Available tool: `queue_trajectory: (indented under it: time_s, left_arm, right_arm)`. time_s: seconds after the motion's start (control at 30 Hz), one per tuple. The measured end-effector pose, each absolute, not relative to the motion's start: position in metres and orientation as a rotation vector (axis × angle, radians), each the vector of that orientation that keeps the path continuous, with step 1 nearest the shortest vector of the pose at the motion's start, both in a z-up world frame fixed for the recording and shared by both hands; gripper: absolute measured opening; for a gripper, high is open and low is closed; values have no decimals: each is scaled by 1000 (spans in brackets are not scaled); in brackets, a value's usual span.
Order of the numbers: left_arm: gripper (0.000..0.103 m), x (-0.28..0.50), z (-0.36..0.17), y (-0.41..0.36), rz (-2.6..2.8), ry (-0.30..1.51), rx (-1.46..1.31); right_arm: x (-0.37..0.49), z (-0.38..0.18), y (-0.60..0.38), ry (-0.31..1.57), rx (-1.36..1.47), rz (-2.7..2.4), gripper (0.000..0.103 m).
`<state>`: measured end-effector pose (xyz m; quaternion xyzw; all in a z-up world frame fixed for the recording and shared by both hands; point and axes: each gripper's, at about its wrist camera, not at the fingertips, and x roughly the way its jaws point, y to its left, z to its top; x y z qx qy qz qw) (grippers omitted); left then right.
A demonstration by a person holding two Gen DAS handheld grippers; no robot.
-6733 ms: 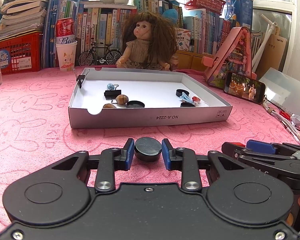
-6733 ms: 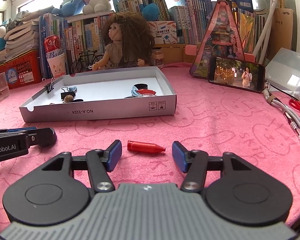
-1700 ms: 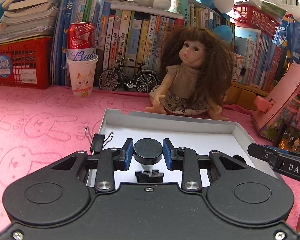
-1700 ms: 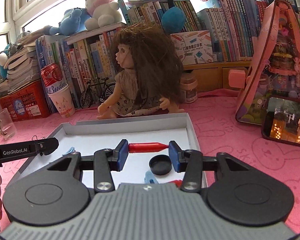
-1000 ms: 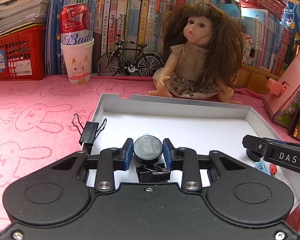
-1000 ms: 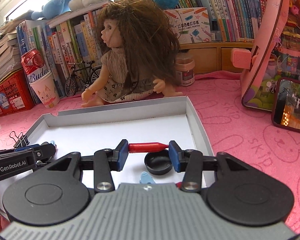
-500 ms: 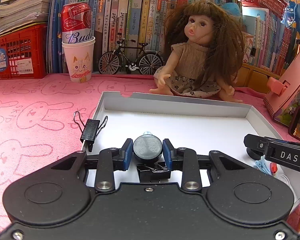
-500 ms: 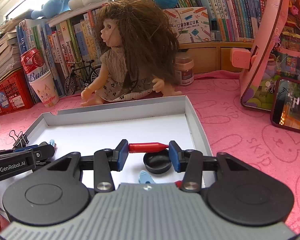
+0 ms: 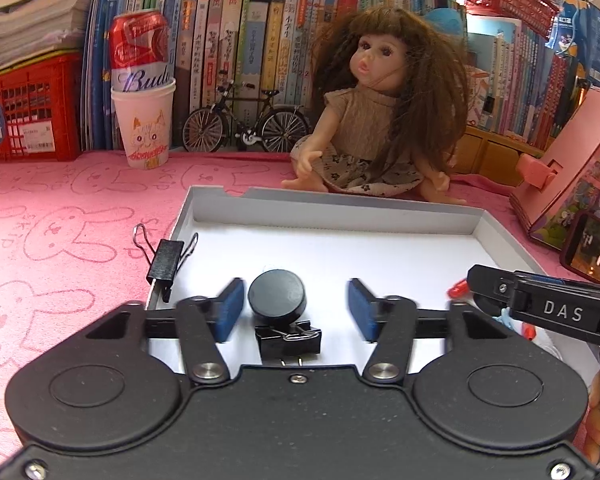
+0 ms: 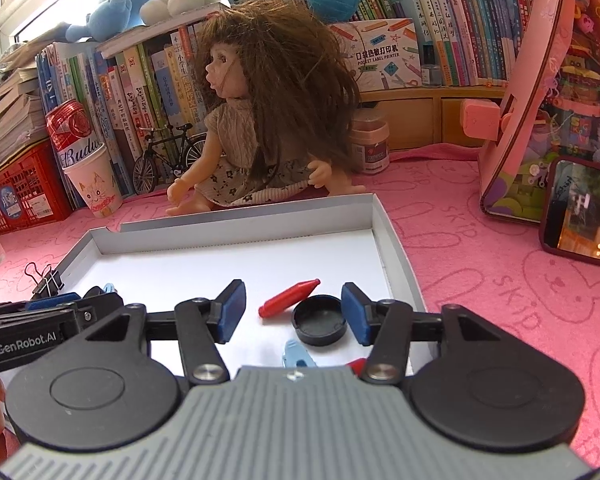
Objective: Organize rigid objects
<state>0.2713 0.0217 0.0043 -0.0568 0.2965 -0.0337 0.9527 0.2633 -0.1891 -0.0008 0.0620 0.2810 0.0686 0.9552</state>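
White cardboard tray (image 9: 332, 216) on pink cloth (image 9: 60, 216). Left gripper (image 9: 296, 306) jaws opening; black disc (image 9: 277, 296) between pads, untouched, perched on binder clip (image 9: 289, 340) inside tray. Right gripper (image 10: 293, 310) jaws opening; red crayon (image 10: 289, 298) free, leaning on black cap (image 10: 319, 320) in tray.

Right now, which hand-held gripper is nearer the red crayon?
Right. The red crayon lies between the opening jaws of the right hand-held gripper, untouched; the left hand-held gripper sits farther off, around the black disc.
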Motion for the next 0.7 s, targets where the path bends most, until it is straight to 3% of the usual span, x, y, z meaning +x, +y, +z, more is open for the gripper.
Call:
queue_trajectory:
  time_s: [0.07,0.2,0.7]
  left_arm:
    - [81,265,10,19,-62,566,-99]
    - [82,255,21,15,-87,545,-86]
    - [88,209,45,25,-59,540,-121]
  right_arm:
    - [260,3,-188,562,118,136,75]
    - [250,14,-188,536,111,136,88]
    - [209,40,-187,494,65,121,99]
